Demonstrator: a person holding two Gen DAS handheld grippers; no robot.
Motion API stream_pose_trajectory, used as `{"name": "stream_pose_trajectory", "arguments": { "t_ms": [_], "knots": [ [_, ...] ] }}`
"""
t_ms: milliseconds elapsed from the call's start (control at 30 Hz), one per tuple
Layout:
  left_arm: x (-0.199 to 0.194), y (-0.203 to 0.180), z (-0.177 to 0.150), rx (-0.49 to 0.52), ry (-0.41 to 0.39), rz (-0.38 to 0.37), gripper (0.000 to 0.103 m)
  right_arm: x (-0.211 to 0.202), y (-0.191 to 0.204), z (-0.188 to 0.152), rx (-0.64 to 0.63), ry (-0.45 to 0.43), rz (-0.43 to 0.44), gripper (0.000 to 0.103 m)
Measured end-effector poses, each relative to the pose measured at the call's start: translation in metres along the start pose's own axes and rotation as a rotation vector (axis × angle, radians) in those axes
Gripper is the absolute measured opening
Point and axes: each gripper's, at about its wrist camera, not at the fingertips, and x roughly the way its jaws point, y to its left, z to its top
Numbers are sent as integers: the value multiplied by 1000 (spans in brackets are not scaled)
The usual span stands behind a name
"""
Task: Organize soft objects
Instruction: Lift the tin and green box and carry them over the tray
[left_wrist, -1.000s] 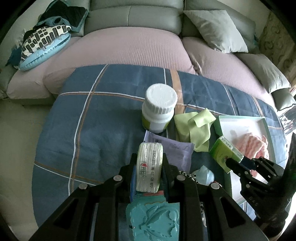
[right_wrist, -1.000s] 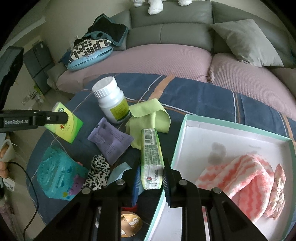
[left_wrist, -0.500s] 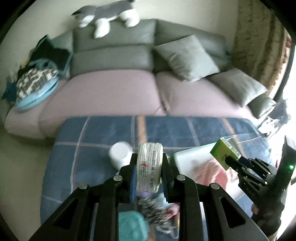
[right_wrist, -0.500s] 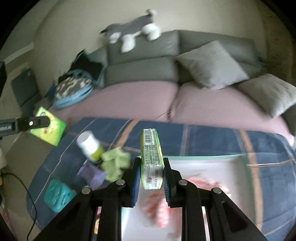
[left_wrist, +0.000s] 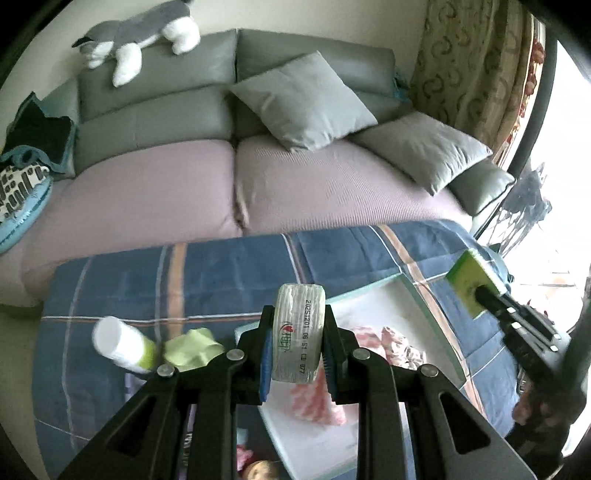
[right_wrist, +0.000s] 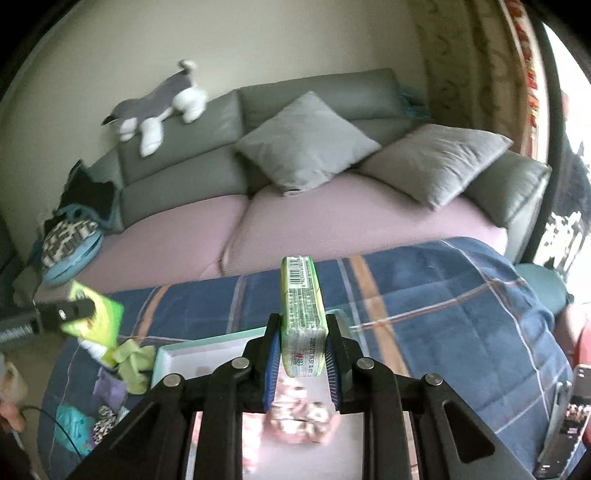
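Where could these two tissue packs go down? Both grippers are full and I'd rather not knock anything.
The white tray has bare floor toward its far rim, beyond the pink towels. The blue plaid cloth between tray and sofa is bare. It is crowded left of the tray, around the white bottle and green cloth.

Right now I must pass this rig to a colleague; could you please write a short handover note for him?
Left hand-held gripper: shut on a tissue pack, held above the box.
Right hand-held gripper: shut on a second tissue pack, also over the box.
Done: pink cloths already lie in the box.
Left: put both packs in; the green cloth and the small soft things beside the bottle are on the blanket.
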Motion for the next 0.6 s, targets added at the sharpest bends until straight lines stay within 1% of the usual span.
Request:
{"name": "stream_pose_trajectory", "arguments": {
  "t_ms": [100,200,267,367,433,500,600],
  "knots": [
    [22,-9,-5,0,20,31,24,0,-15,0,24,4,-27,23],
    [40,-9,-13,-23,41,57,24,6,-26,0,43,16,-33,23],
    [53,-7,-18,-41,58,60,24,12,-27,-2,45,31,-35,23],
    [71,-2,-25,-69,84,57,24,32,-30,-8,33,75,-40,23],
    [81,4,-29,-95,90,45,24,49,-30,-15,25,125,-54,23],
    [93,10,-33,-118,112,40,24,65,-30,-23,28,166,-40,23],
    [109,17,-41,-141,136,32,24,81,-28,-31,16,201,-47,23]
  ]
}}
